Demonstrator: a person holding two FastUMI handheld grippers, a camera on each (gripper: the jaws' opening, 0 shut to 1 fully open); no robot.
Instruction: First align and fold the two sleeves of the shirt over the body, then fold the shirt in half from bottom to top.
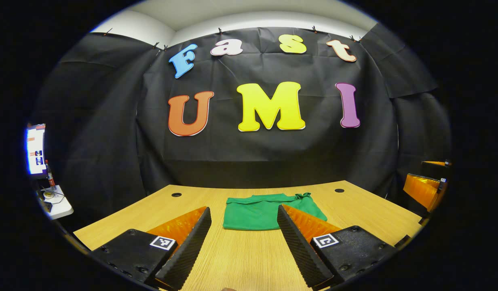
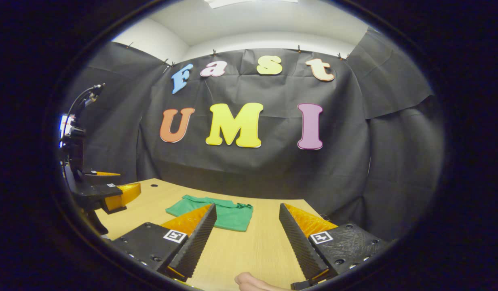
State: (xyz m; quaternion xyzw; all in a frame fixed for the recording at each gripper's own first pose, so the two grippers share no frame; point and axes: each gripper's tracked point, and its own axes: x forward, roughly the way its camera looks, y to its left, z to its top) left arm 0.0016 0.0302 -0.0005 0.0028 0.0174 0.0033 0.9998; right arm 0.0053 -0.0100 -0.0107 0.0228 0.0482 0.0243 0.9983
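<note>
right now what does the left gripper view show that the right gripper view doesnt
Left gripper view: a lit screen and small white stand at the far left, plus two cable holes in the table.

Right gripper view: a fingertip at the bottom edge.

Both: the green shirt lying folded on the wooden table, and each view's own open gripper, held clear of it.

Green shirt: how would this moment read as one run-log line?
shirt: folded, flat on table | left gripper: open, holds nothing | right gripper: open, holds nothing
</note>
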